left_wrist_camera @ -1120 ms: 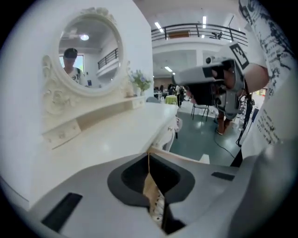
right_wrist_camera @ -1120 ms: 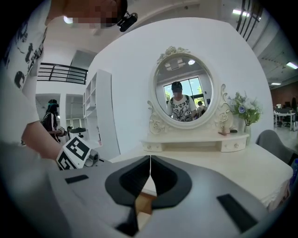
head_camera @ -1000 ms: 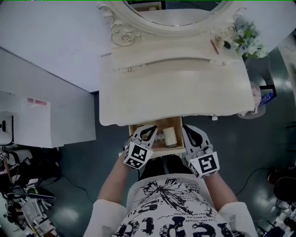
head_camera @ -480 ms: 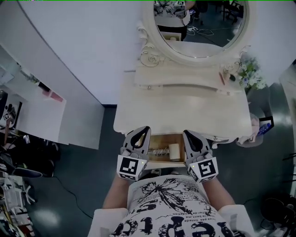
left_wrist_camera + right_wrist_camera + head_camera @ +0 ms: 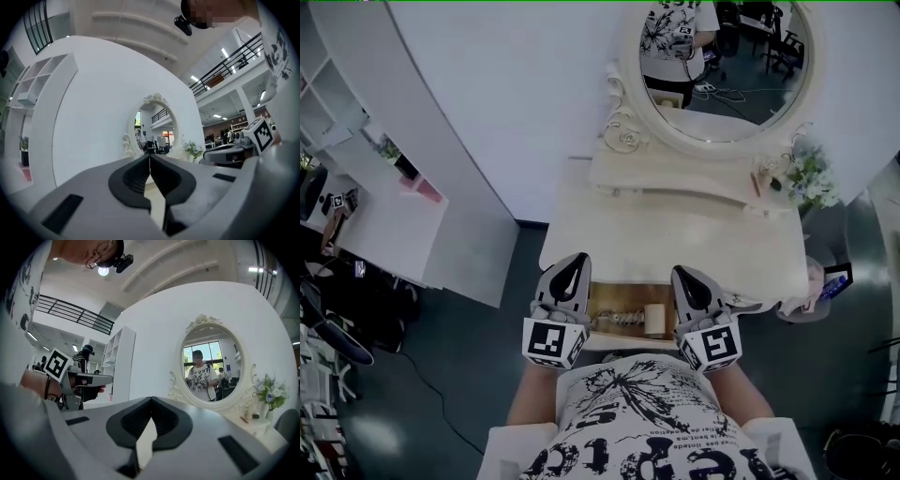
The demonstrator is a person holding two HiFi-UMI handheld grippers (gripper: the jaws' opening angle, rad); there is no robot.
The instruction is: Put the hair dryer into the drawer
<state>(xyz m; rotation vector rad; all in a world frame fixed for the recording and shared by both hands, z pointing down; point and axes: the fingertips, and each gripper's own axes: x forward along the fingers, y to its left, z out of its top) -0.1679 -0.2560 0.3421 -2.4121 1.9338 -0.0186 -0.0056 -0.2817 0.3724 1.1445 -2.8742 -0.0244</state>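
Flanking the drawer (image 5: 619, 341), left gripper (image 5: 576, 261) and right gripper (image 5: 683, 274), level, fingers (image 5: 136, 420) together.

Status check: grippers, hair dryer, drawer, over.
Left gripper shut, empty; right gripper shut, empty. Hair dryer, apparently the beige thing with coiled cord, lies in open drawer. Nothing seen blocking it.

The mirror (image 5: 724, 66) stands at the rear of the table (image 5: 675, 234). Flowers (image 5: 811, 180) occupy its right rear corner. The open drawer (image 5: 628, 339) projects from the front edge, between the left hand-held gripper (image 5: 577, 261) and the right hand-held gripper (image 5: 682, 275). The hair dryer (image 5: 654, 321) lies inside.
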